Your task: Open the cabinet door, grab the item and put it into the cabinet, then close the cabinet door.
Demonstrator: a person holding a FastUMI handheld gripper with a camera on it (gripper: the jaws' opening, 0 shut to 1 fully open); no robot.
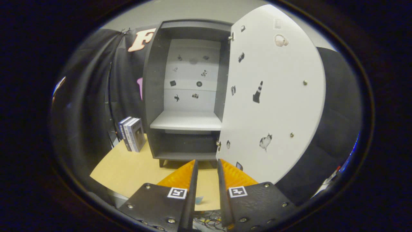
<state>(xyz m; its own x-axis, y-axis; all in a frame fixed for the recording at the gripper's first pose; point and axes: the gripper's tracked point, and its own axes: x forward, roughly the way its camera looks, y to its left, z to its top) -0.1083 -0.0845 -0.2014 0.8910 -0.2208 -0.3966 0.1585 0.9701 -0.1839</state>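
**White door swung wide, item yet to be picked up**

Seen from the gripper view, the cabinet (186, 93) stands at the far side of the pale wooden table (128, 167), its dark carcass open to the front. The cabinet door (276, 96), white inside and dotted with small stickers, hangs open to the right, hinged along the cabinet's right edge and reaching toward the near side. A white shelf (186, 121) divides the interior, with a lower dark compartment beneath it; both look bare.

The gripper (206, 167) is aimed at the cabinet's foot, its fingers nearly pressed together with only a narrow slit between them, pinching nothing.

By my reading, the opening step is done and the grab is in hand. The likeliest item is the stack of books (132, 133), standing upright on the table just left of the cabinet, well to the left of and beyond the fingertips. I cannot be sure it is the intended item.

The next move probably calls for spreading the fingers, swinging left, and approaching the books along their thin side.
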